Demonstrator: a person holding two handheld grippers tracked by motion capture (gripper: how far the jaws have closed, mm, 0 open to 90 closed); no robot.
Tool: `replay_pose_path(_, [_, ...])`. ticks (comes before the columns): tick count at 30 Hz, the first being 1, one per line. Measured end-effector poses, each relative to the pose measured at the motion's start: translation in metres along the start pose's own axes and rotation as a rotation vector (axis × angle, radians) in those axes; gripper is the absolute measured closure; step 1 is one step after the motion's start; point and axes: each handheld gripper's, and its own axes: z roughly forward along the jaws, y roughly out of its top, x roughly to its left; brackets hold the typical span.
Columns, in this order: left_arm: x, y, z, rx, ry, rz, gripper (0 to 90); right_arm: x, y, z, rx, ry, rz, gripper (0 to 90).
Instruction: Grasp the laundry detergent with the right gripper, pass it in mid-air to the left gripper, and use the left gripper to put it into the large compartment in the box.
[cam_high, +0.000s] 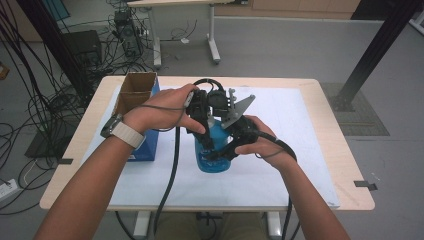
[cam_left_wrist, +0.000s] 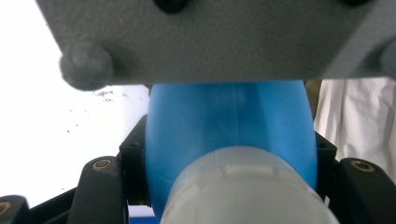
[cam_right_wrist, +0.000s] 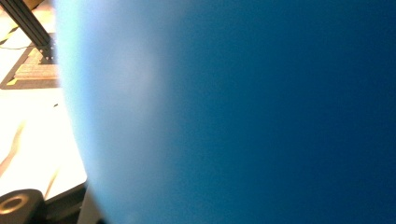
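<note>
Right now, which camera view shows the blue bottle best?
The high view: the blue bottle stands whole on the white mat, both grippers closed on it. The left gripper view shows its shoulder and pale cap; in the right gripper view it is a blurred blue surface.

High view evenly lit; close blue bottle (cam_right_wrist: 243, 112) blurred; sheet overexposed.

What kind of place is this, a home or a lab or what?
Most likely a lab or workshop. Loose cables sprawl over the bare floor, a black frame post stands by the table, and a computer tower sits on the floor behind it.
</note>
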Motion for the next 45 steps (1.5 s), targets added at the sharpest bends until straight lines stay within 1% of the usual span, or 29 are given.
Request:
replay_pose_path(14, [-0.0006, -0.0012, 0.0009, -0.003, 0.005, 0.003, 38.1, 0.0007, 0.0003, 0.0008, 0.006, -0.003, -0.004, 43.7])
replay_pose_path(16, [-0.0010, -0.0015, 0.0011, -0.004, 0.003, -0.003, 38.1, 0.0008, 0.0003, 0.0010, 0.007, -0.002, -0.004, 43.7])
replay_pose_path(24, [-0.0003, -0.0020, 0.0010, -0.005, -0.001, -0.005, 38.1, 0.0010, 0.0008, 0.0014, 0.008, -0.004, -0.005, 43.6])
replay_pose_path(25, [-0.0005, -0.0020, 0.0010, -0.006, -0.002, -0.008, 38.1, 0.0004, 0.0006, 0.0019, 0.004, -0.005, -0.012, 43.6])
replay_pose_path(31, [-0.0006, -0.0028, 0.0008, -0.012, 0.000, -0.010, 38.1, 0.0007, 0.0010, 0.0015, 0.006, -0.002, -0.008, 43.6])
replay_pose_path(32, [-0.0006, -0.0028, 0.0007, -0.013, 0.000, -0.010, 38.0, 0.0003, 0.0009, 0.0019, 0.003, -0.007, -0.018, 43.5])
replay_pose_path(34, [-0.0006, -0.0031, 0.0009, -0.016, -0.001, -0.012, 38.0, 0.0007, 0.0012, 0.0014, 0.006, -0.004, -0.010, 43.5])
replay_pose_path(37, [-0.0010, -0.0030, 0.0004, -0.013, 0.000, -0.012, 38.1, 0.0005, 0.0012, 0.0019, 0.003, -0.007, -0.018, 43.5])
replay_pose_path(39, [-0.0013, -0.0029, 0.0002, -0.014, 0.002, -0.010, 38.1, 0.0010, 0.0014, 0.0015, 0.004, -0.005, -0.014, 43.5])
replay_pose_path(40, [-0.0019, -0.0028, 0.0000, -0.015, 0.004, -0.011, 38.0, 0.0008, 0.0014, 0.0017, 0.002, -0.007, -0.023, 43.5])
replay_pose_path(45, [-0.0020, -0.0026, -0.0006, -0.018, 0.002, -0.014, 38.1, 0.0010, 0.0017, 0.0009, 0.001, -0.007, -0.023, 43.5])
